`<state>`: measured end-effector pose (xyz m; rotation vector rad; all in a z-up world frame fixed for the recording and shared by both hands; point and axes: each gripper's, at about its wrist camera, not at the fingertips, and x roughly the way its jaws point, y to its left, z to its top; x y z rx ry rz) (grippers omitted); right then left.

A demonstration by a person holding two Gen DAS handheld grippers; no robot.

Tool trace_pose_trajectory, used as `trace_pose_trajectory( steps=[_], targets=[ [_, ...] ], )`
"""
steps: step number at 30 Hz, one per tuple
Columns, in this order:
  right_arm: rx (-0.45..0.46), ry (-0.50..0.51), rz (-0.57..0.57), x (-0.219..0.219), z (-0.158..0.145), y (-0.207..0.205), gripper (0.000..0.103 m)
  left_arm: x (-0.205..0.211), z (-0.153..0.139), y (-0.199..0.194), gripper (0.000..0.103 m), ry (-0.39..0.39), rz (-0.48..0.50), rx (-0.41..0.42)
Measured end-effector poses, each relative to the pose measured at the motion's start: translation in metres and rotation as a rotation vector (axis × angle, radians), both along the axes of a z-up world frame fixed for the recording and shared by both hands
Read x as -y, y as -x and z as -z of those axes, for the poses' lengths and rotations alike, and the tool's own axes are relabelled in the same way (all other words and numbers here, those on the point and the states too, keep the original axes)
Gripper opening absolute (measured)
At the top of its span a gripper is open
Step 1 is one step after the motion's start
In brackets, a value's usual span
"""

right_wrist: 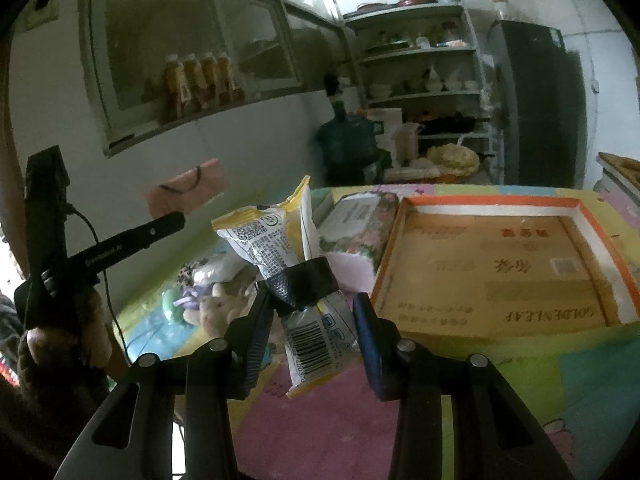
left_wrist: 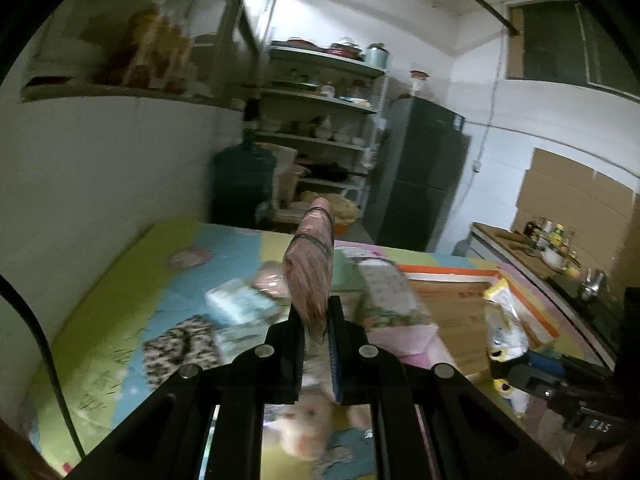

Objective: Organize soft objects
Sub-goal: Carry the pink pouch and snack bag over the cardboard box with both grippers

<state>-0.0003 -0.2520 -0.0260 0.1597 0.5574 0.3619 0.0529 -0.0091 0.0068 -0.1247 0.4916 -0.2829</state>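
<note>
My left gripper point(left_wrist: 316, 312) is shut on the lower end of a pink pack point(left_wrist: 310, 264) with black bands, which stands upright above the colourful mat point(left_wrist: 100, 320). From the right wrist view that pink pack point(right_wrist: 188, 188) hangs in the air at the left, in front of the wall. My right gripper point(right_wrist: 314, 304) is shut on a yellow-and-white snack packet point(right_wrist: 276, 240), pinched at its waist, where a black textured piece crosses it. The packet point(left_wrist: 502, 320) is lifted clear of the mat. An open cardboard box point(right_wrist: 500, 272) with an orange rim lies just right of it.
On the mat lie a floral tissue pack point(right_wrist: 360, 220), a plush toy point(right_wrist: 216, 304), a leopard-print item point(left_wrist: 180, 344) and a blue-white pack point(left_wrist: 240, 300). Behind stand a water jug point(right_wrist: 348, 140), shelves point(right_wrist: 424, 60) and a dark fridge point(right_wrist: 536, 100). A counter point(left_wrist: 540, 256) runs along the right.
</note>
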Motion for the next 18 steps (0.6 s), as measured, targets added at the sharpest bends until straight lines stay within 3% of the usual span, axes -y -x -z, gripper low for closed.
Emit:
trace_pose_trajectory(
  steps=[18],
  targets=[
    [0.052,0.000,0.177,0.068,-0.014,0.004,0.042,0.099,-0.003,-0.013,0.010,-0.040,0.199,-0.003]
  ],
)
